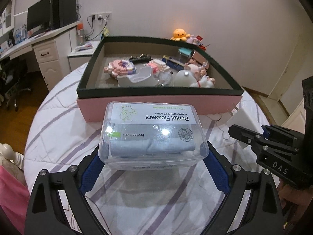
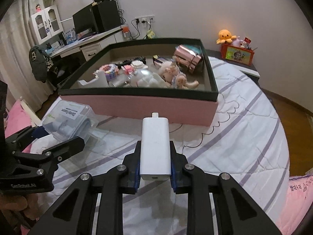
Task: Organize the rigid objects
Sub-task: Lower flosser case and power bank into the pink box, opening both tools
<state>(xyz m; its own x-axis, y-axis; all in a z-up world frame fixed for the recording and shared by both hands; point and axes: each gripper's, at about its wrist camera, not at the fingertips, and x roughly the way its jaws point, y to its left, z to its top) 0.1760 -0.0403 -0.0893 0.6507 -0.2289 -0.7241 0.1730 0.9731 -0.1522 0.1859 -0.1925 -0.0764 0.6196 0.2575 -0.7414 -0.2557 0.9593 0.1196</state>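
Two items are held raised before the pink box [image 1: 156, 105], presumably for stowing: the floss case [image 1: 152, 135] clamped by the left gripper [image 1: 153, 162], the white charger [image 2: 155, 148] by the right gripper [image 2: 155, 173].

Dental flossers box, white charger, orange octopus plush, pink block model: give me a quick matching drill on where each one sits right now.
Things:
1. Dental flossers box
2. White charger
3. Orange octopus plush
4. Pink block model

Places:
A. Inside the pink storage box
B. Clamped in the right gripper
C. On the red bin by the wall
D. Clamped in the left gripper

Pairs: 1-D, 2-B, 3-C, 4-A
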